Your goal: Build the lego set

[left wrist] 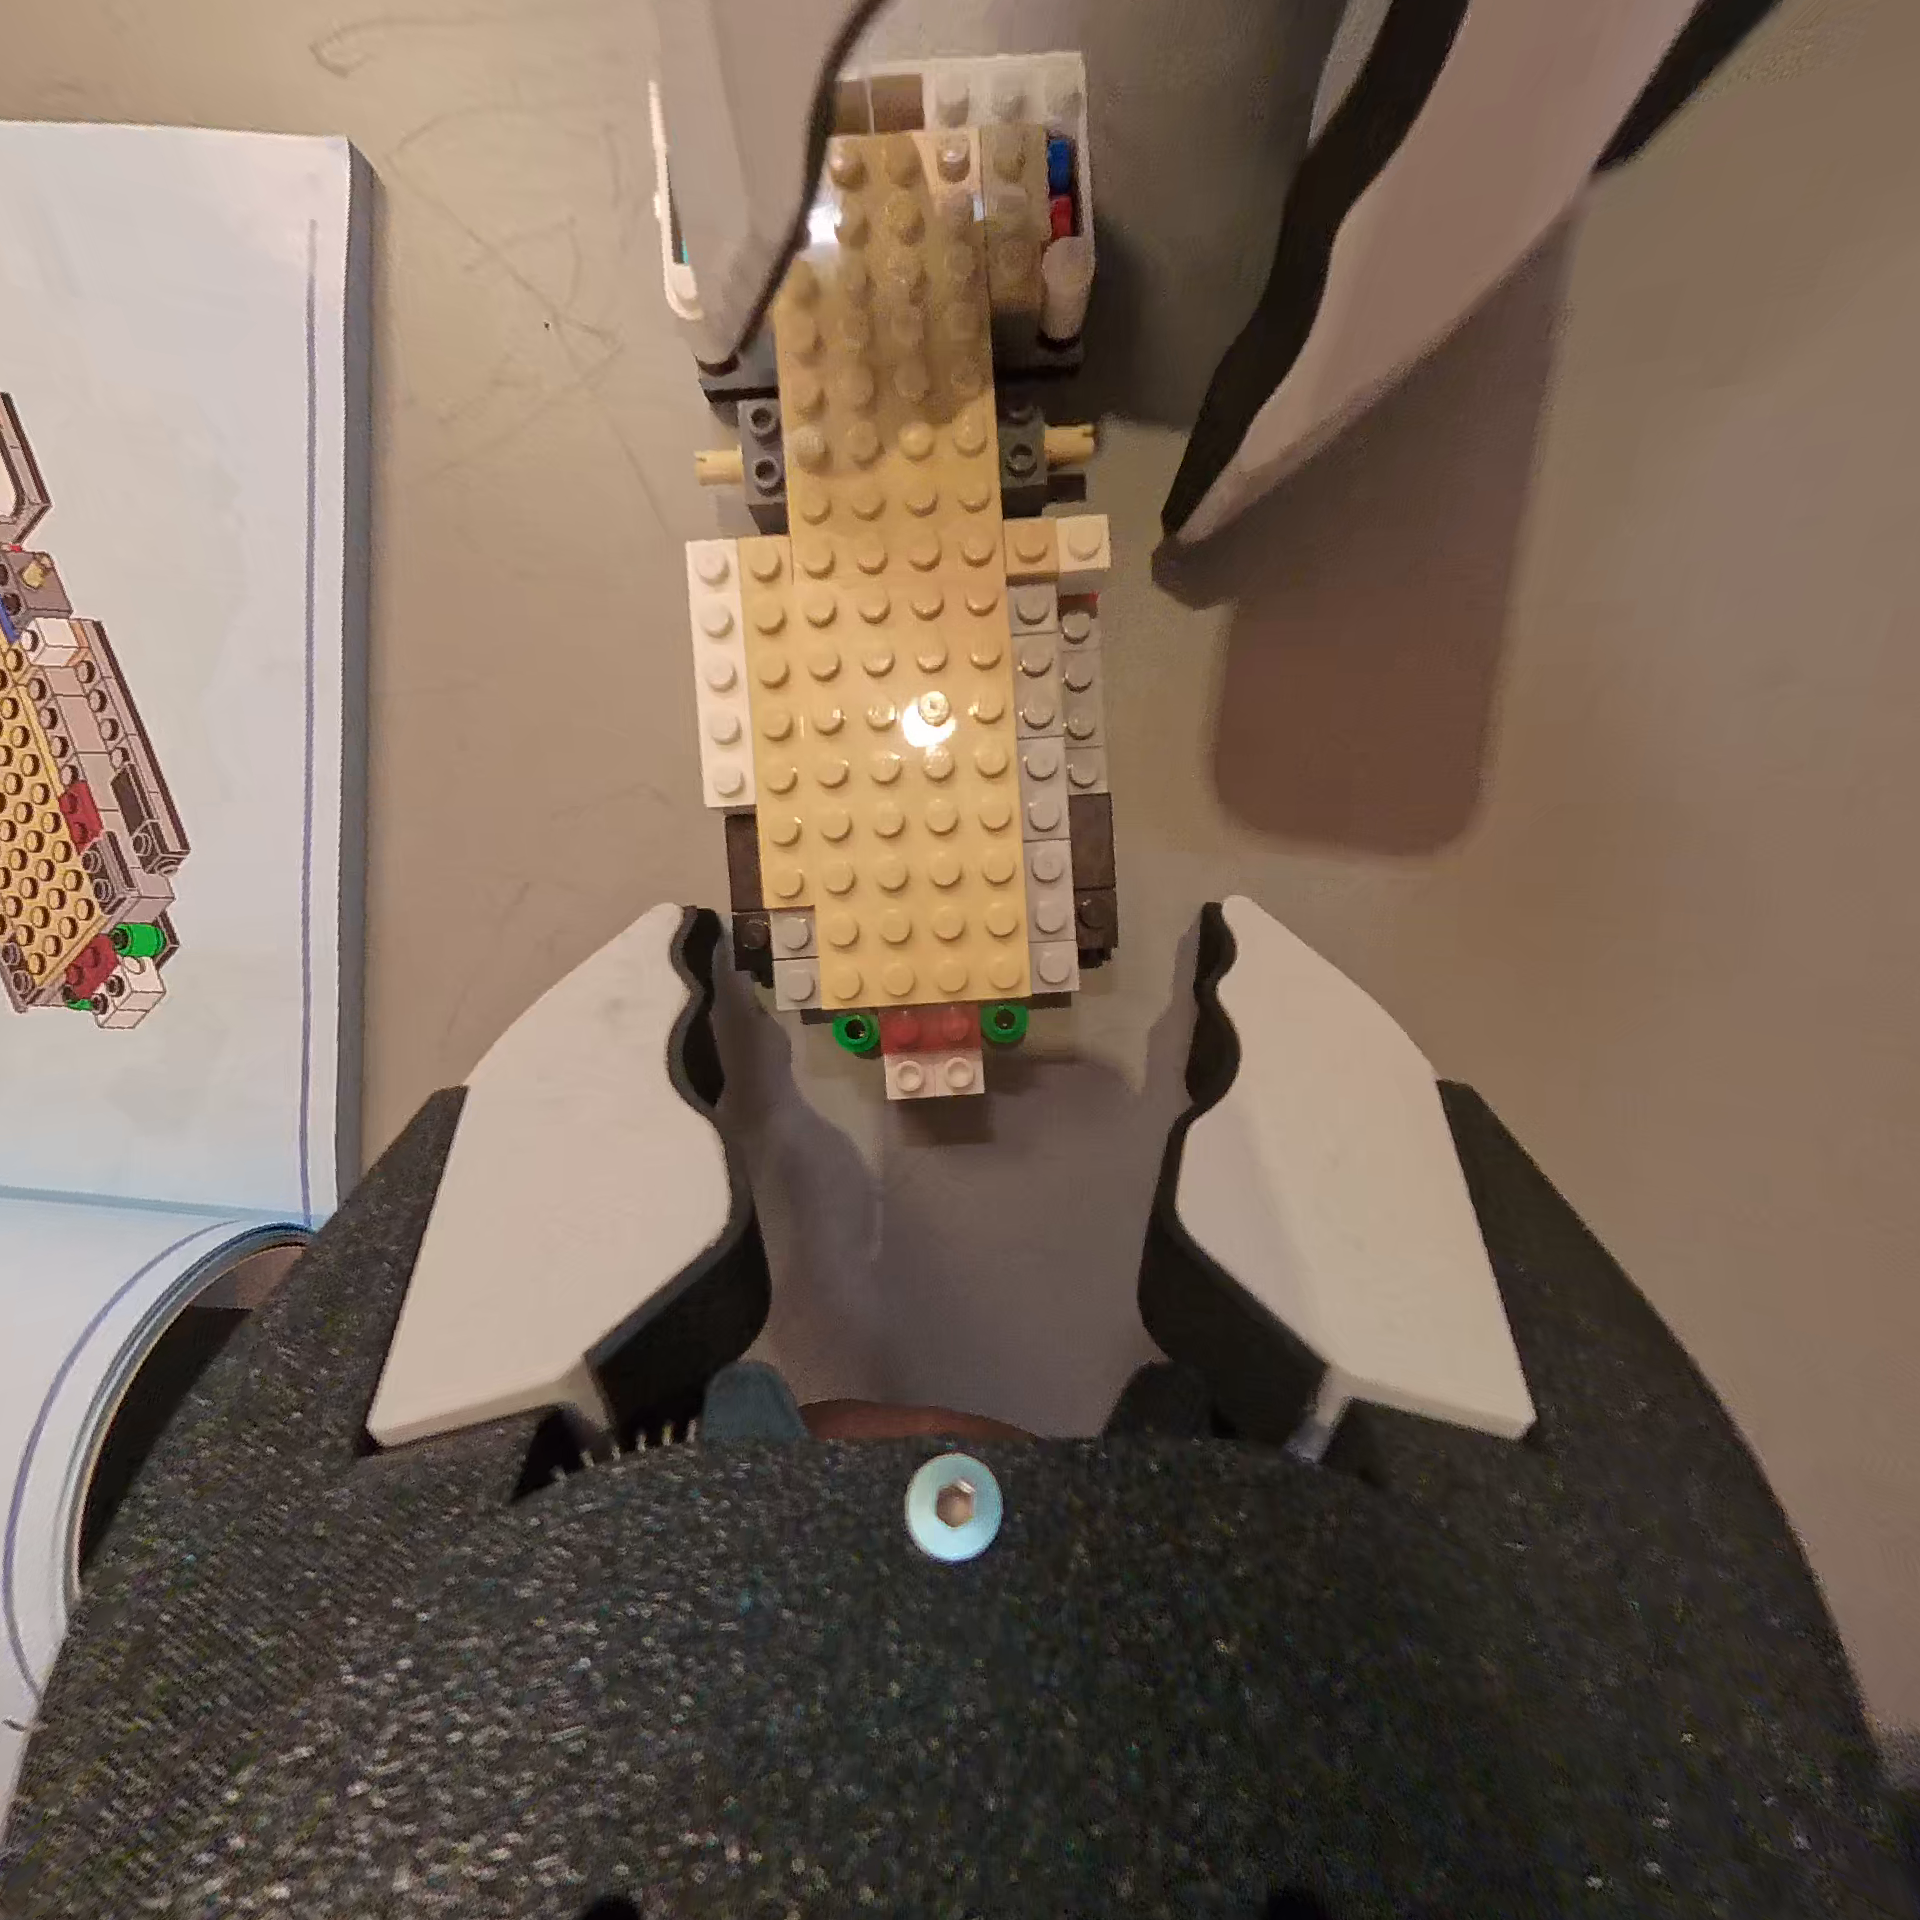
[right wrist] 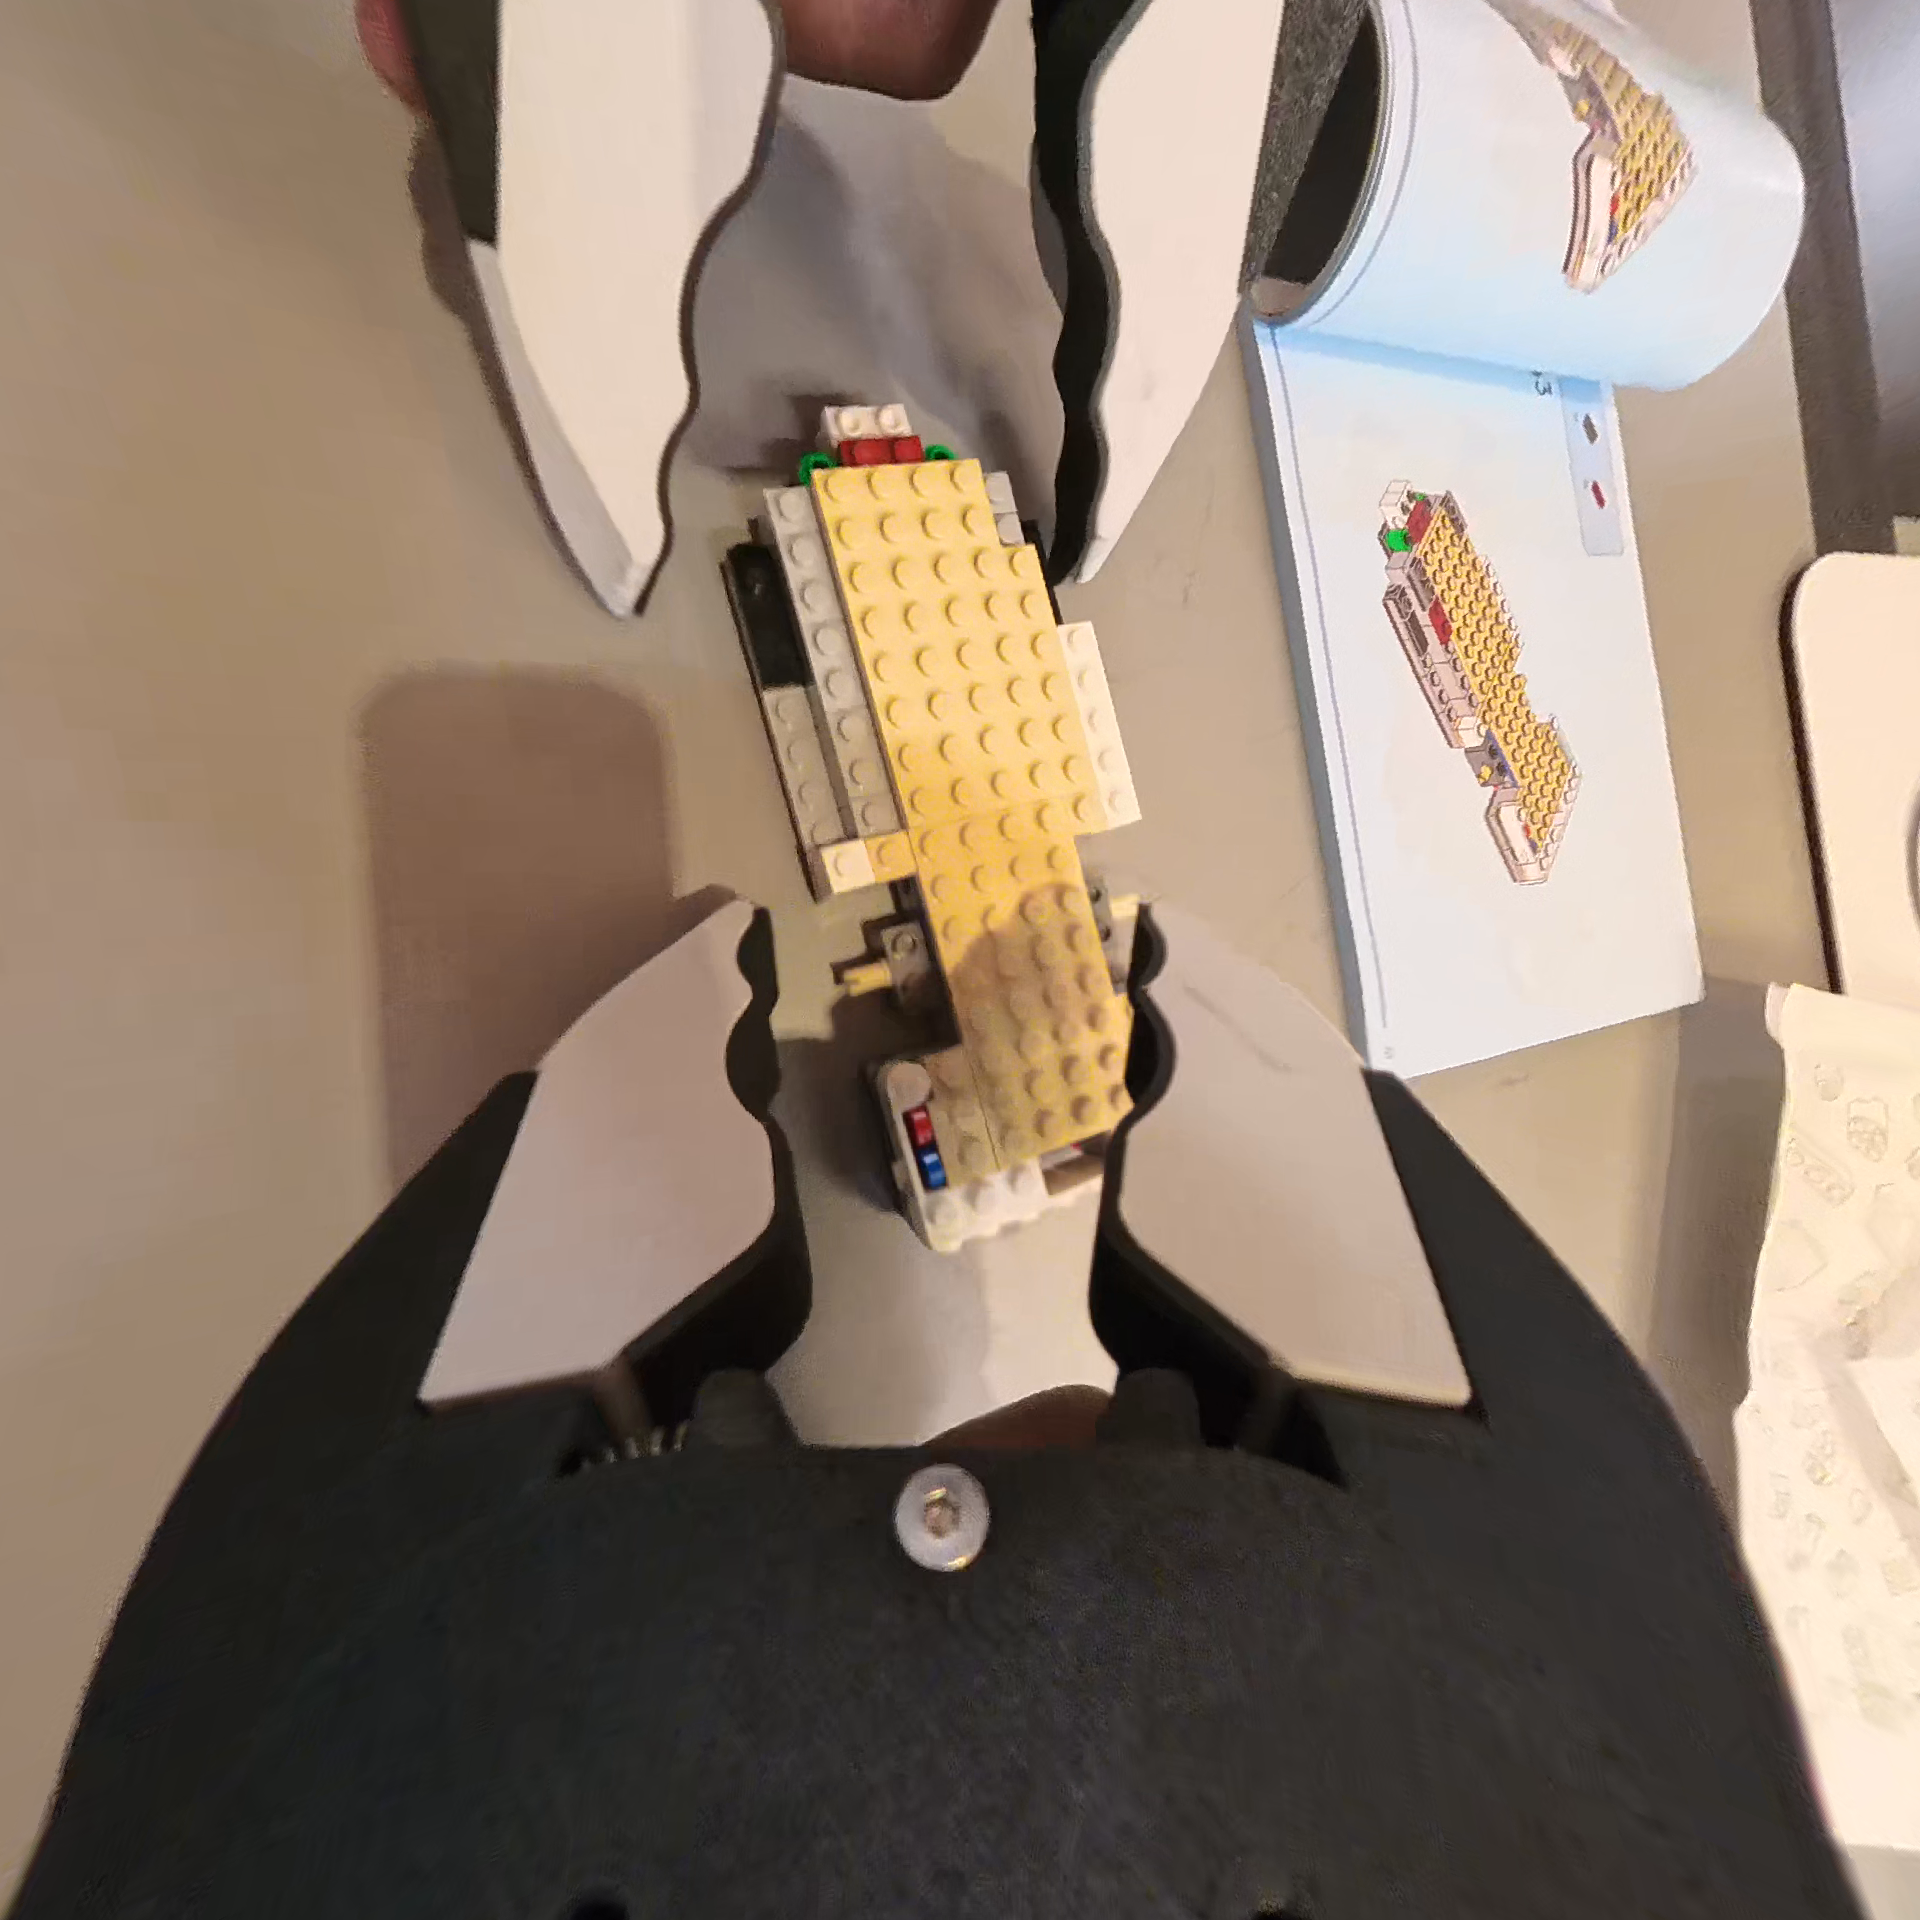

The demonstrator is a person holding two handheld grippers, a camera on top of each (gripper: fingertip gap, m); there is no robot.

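The brick model point(left wrist: 894, 665) lies flat on the desk point(left wrist: 520, 520), its long axis running between the two grippers. Its red-and-green end points at the left gripper point(left wrist: 951, 997), whose fingers are spread with nothing held. The right gripper point(right wrist: 951, 1039) straddles the other end, also open.

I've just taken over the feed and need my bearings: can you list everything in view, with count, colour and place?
Brick model: one, tan studded top, grey, white and dark sides, green and red end; flat on the table between both grippers.
Instruction booklet: one, pale blue, open beside the model.
Clear bag: one, at the right wrist view's edge; contents unclear.
Table: one, beige.
Left gripper: open, straddling the green-and-red end.
Right gripper: open, around the narrow end; one pad close against it, the other apart.
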